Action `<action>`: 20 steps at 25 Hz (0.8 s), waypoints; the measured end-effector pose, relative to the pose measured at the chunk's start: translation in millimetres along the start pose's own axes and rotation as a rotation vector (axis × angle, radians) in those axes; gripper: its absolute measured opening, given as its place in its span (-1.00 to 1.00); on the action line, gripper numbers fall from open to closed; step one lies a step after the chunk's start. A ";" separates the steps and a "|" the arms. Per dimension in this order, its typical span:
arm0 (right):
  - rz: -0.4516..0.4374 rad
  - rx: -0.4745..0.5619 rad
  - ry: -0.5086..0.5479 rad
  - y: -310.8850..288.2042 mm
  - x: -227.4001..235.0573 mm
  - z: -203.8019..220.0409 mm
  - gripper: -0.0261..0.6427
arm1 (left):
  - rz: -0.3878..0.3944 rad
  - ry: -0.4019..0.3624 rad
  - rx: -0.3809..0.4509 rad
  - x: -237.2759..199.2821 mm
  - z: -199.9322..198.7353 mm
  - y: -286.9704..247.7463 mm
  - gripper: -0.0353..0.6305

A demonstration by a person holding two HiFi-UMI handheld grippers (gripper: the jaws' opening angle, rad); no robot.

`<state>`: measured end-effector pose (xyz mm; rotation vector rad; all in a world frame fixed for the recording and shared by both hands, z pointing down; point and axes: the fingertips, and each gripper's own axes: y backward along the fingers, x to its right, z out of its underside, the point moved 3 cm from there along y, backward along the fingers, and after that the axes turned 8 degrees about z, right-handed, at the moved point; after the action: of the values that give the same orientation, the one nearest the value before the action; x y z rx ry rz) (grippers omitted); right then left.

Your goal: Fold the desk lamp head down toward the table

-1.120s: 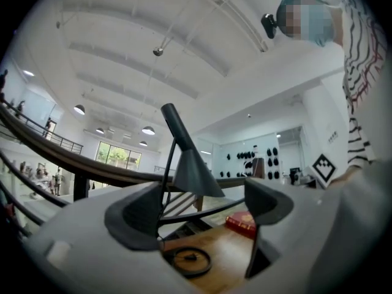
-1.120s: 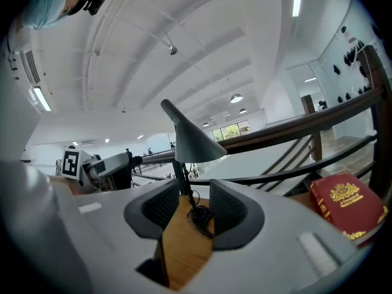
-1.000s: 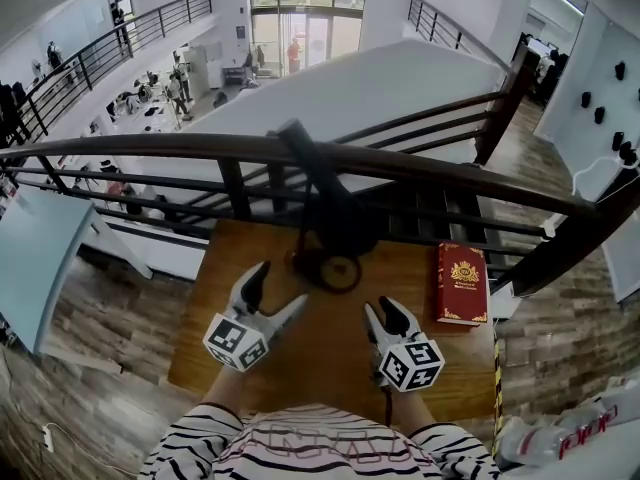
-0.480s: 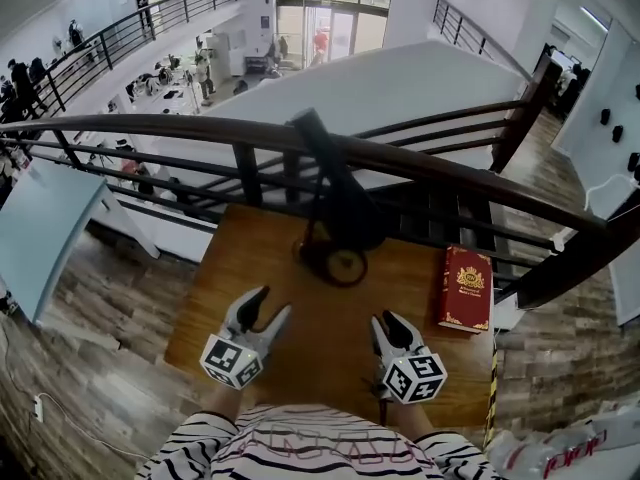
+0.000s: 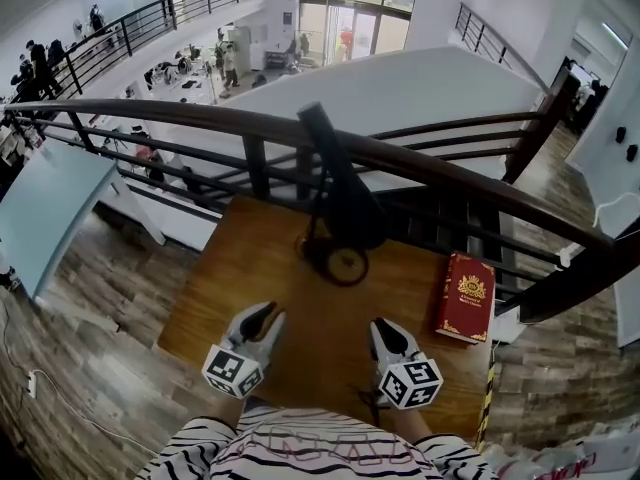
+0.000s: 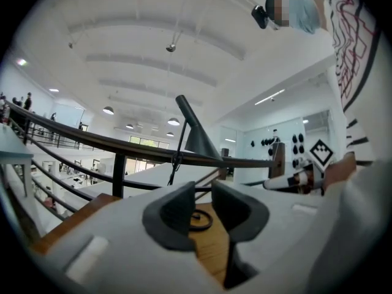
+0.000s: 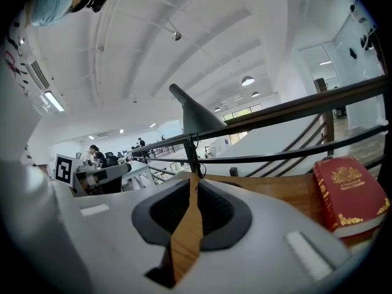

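Lamp sits at the far middle of the table (image 5: pixel 240 278), right against the railing (image 5: pixel 200 118), well ahead of both grippers. The red book (image 5: pixel 466 296) lies off to its right, clear of it. Lamp head (image 5: pixel 345 203) is a dark cone standing steeply up, not folded yet, on a thin stem above a small ring base (image 5: pixel 343 265). Both jaw sets have just been closing with nothing between them. Left gripper (image 5: pixel 268 313) now has a narrow slit with bare wood showing through, and right gripper (image 5: pixel 384 326) has its tips practically meeting. Both are empty and low over the near table. My read is that the lamp is light and top-heavy on that small base, so it will likely tip or skate on the wood if the hinge is stiff. The cone looks smooth and tapered, so a pinch could slide off. I'd pin the base or lower stem with one gripper, take the head at its narrow upper end with the other, and rotate it down slowly.
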<state>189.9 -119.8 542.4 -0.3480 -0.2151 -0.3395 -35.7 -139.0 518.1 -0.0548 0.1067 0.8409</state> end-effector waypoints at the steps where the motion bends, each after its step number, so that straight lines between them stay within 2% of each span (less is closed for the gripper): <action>1: -0.006 0.000 0.002 0.9 1.0 -0.2 -0.82 | -0.006 0.001 -0.002 2.6 1.7 -0.3 -0.66; 6: -0.032 -0.003 0.004 8.2 3.2 0.1 -0.92 | -0.027 0.012 -0.011 17.2 8.7 0.3 -0.88; 16: -0.053 0.041 -0.042 35.5 26.8 3.6 -0.92 | -0.003 0.016 -0.020 53.4 21.9 -13.1 -0.89; 20: -0.053 0.038 -0.027 45.3 31.6 9.3 -0.92 | 0.004 0.021 -0.019 63.7 26.7 -13.4 -0.89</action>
<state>233.9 -85.4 545.9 -0.3100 -0.2577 -0.3828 18.4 -98.3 537.3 -0.0813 0.1186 0.8457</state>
